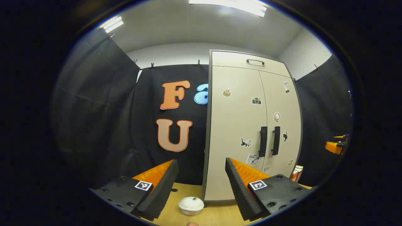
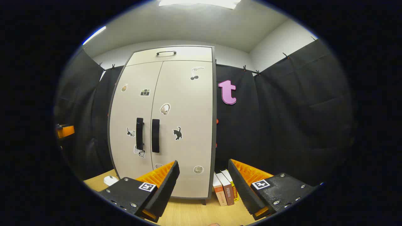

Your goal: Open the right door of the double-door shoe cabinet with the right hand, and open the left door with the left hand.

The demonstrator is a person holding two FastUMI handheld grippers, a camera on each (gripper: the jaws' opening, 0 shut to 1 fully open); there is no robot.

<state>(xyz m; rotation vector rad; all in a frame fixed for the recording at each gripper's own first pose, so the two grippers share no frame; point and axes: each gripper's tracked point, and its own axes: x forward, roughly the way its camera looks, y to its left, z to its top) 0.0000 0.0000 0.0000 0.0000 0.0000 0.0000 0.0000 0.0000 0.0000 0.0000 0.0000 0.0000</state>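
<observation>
A tall beige shoe cabinet (image 1: 238, 125) (image 2: 176, 125) with stickers stands on a wooden table, both doors closed. Two black vertical handles sit side by side at the middle seam: the left door handle (image 1: 263, 142) (image 2: 139, 133) and the right door handle (image 1: 276, 140) (image 2: 155, 135). A top drawer carries a black handle (image 1: 255, 61) (image 2: 166, 52). My left gripper (image 1: 201, 175) is open, well short of the cabinet and aimed at its left edge. My right gripper (image 2: 203, 175) is open too, pointing at the cabinet's lower right side. Neither touches a handle.
A white bowl-like object (image 1: 191, 205) (image 2: 110, 180) lies on the wooden table (image 1: 216, 216) left of the cabinet's foot. Several books (image 2: 224, 188) (image 1: 296, 173) stand against the cabinet's right side. The other gripper shows at the right edge (image 1: 337, 145) and left edge (image 2: 64, 130).
</observation>
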